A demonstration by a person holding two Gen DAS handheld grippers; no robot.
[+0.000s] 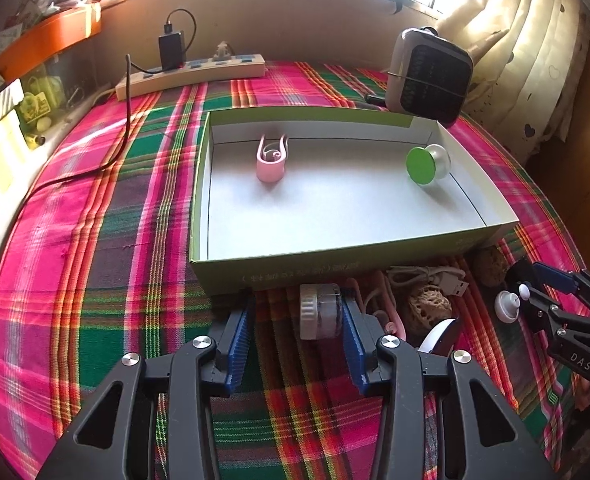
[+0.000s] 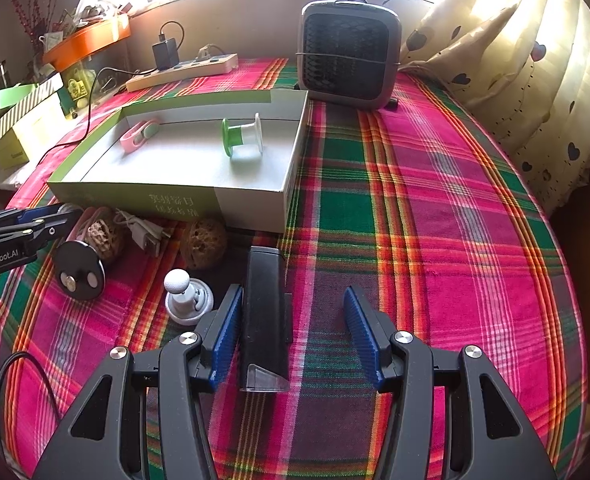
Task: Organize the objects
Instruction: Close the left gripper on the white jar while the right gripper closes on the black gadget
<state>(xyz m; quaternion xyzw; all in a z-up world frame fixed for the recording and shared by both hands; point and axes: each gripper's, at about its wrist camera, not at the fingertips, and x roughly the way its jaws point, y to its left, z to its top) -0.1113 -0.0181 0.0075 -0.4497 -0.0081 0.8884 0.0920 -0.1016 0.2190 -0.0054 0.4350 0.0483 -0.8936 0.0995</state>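
Observation:
An open green-sided box (image 1: 335, 268) (image 2: 135, 200) holds a pink clip (image 1: 271, 160) (image 2: 137, 134) and a green-and-white spool (image 1: 427, 164) (image 2: 243, 136). My left gripper (image 1: 297, 312) (image 2: 35, 224) stands open just in front of the box, around a small clear cylinder with a white cap (image 1: 321, 312). Only the right pad touches the cylinder. My right gripper (image 2: 293, 312) (image 1: 551, 300) is open over the plaid cloth. A long black case (image 2: 263, 312) lies between its fingers, against the left pad.
Loose before the box lie walnuts (image 2: 205, 242) (image 1: 431, 304), a USB cable (image 2: 143, 232), a white knob (image 2: 187, 296) (image 1: 509, 306) and a black disc (image 2: 79, 276). A grey fan (image 2: 349, 56) and a power strip (image 2: 183, 68) stand behind the box. Curtains hang at the right.

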